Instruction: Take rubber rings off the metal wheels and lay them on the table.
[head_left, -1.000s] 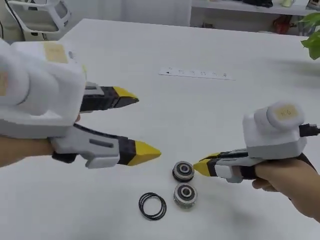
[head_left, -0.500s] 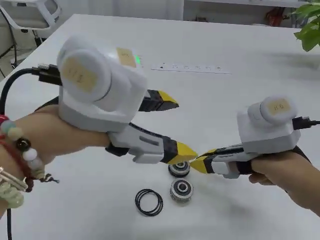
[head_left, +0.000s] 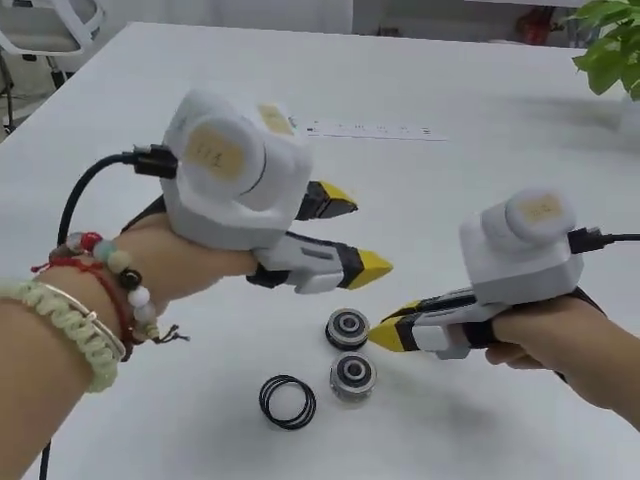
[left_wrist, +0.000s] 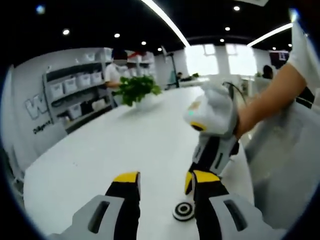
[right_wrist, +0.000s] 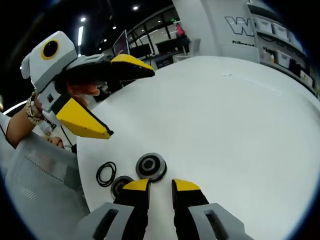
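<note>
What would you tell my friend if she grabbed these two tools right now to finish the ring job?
Left tool: jaws wide open, empty, hovering above the table behind the wheels.
Right tool: jaws nearly together, empty, tip right beside the far wheel.
Near wheel lies flat next to it on the table.
Done: some black rubber rings already lie loose on the table, left of the near wheel in the head view.
Left to do: both wheels show dark rims, so they seem to carry rings; pull those off and lay them down.
</note>
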